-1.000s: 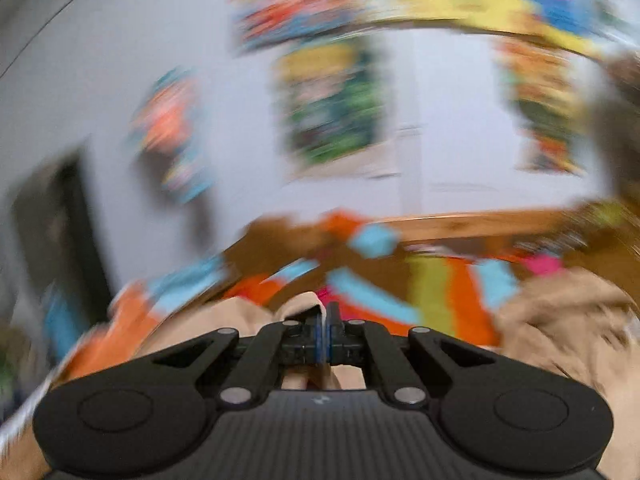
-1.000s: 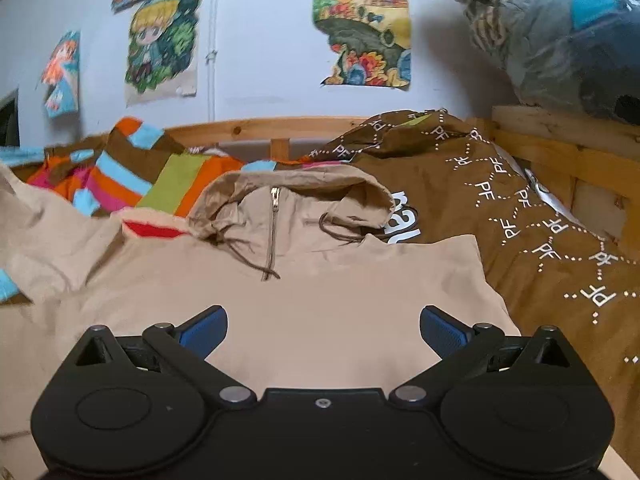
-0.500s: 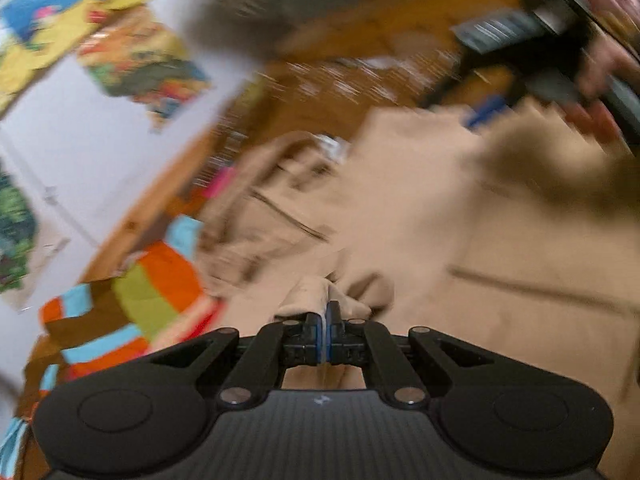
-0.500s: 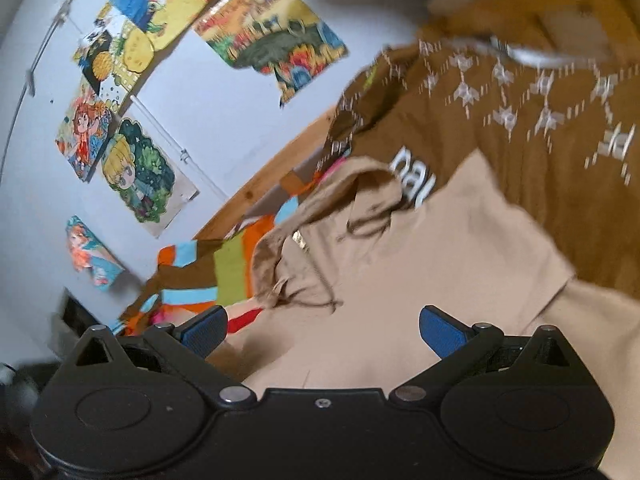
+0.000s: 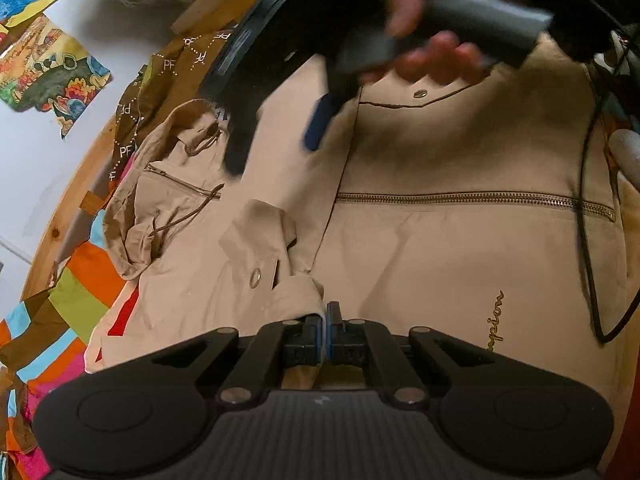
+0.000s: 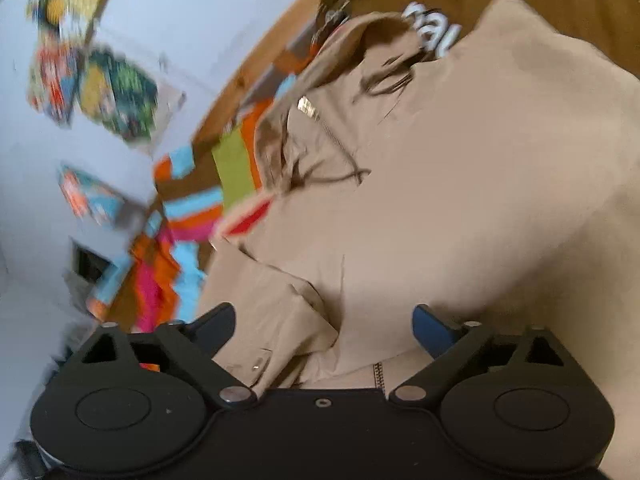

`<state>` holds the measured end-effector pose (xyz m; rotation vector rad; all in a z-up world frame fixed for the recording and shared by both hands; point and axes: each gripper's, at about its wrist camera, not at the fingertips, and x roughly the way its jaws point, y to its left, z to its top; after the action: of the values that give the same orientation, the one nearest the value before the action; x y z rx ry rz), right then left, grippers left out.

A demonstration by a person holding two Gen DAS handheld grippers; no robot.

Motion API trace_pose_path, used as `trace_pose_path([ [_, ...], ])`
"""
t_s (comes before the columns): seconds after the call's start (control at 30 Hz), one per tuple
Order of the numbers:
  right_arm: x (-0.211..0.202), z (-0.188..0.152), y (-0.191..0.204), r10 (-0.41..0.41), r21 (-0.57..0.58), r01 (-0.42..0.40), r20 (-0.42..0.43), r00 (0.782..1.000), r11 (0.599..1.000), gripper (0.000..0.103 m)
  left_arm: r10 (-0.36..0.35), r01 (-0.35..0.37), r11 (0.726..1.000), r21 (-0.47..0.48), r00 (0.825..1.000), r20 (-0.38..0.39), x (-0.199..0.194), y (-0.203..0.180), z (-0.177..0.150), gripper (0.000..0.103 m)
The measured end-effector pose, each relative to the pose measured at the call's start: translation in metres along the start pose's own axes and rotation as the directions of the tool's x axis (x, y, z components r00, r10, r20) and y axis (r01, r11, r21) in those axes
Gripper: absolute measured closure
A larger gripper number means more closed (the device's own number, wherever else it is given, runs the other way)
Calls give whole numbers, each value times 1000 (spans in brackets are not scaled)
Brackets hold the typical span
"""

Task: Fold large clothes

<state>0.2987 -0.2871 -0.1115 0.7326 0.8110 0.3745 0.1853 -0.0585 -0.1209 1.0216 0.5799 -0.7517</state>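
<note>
The beige hooded cotton jacket [image 5: 440, 240] lies spread on a bed over a striped multicolour blanket [image 5: 72, 300]. The left hand-held gripper [image 5: 325, 320] is clamped shut on its snap-buttoned cuff [image 5: 280, 280]. Only the left view shows the brass pocket zipper [image 5: 460, 199] and the person's hand [image 5: 424, 40] gripping the right hand-held gripper [image 6: 324, 324], tilted over the chest, its jaws wide but closing, pads pressing nothing.
</note>
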Motion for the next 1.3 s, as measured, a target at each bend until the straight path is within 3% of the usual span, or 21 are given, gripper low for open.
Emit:
trace_pose_path([
  [0.17,46,7,37,-39,-185,23,-81,996,982,20,-12,12,1000,-23,1000,9,-1,3,-2,102],
  [0.2,53,8,43,-44,-215,22,-98,994,976,29,-14,14,999,-29,1000,12,-1,5,-2,102],
  [0.27,64,10,52,-52,-271,13,-139,989,962,58,-11,12,999,-43,1000,19,-1,7,-2,102],
  [0.3,69,11,56,-69,-292,22,-152,986,956,83,-4,6,999,-51,1000,29,-2,8,-2,102],
  [0.33,69,12,57,-87,-312,37,-147,985,949,91,6,-3,998,-63,999,39,-2,9,-1,102],
  [0.4,61,15,56,-70,-329,25,-125,990,944,98,23,-17,995,-95,998,62,-2,12,1,102],
  [0.57,7,23,56,23,-395,8,74,997,919,100,53,-30,983,-179,991,126,5,16,15,99],
  [0.67,-23,19,41,52,-462,54,213,976,885,100,-46,74,964,-257,993,113,18,20,17,88],
  [0.73,-24,17,23,-15,-451,132,252,967,883,100,-98,119,954,-276,991,90,22,22,14,86],
  [0.8,-18,15,1,-98,-409,189,233,967,893,100,-99,120,950,-290,991,87,19,25,12,83],
  [0.9,-16,5,-20,-187,-362,251,201,962,898,96,-111,139,919,-369,989,96,7,45,11,59],
  [1.0,-28,-1,-24,-269,-275,321,211,940,906,80,-58,90,868,-489,995,81,-6,76,5,51],
  [1.07,-33,-5,-15,-311,-247,364,231,922,898,74,2,12,809,-588,1000,23,-9,104,-1,44],
  [1.13,-34,-10,4,-335,-269,396,246,910,878,51,66,-87,727,-681,996,-57,-9,134,-13,38],
  [1.2,-28,-19,26,-301,-313,370,248,921,875,38,90,-157,628,-763,988,-129,-5,165,-32,38],
  [1.3,-6,-41,59,-239,-440,303,195,951,845,28,99,-232,520,-822,972,-212,10,196,-66,38],
])
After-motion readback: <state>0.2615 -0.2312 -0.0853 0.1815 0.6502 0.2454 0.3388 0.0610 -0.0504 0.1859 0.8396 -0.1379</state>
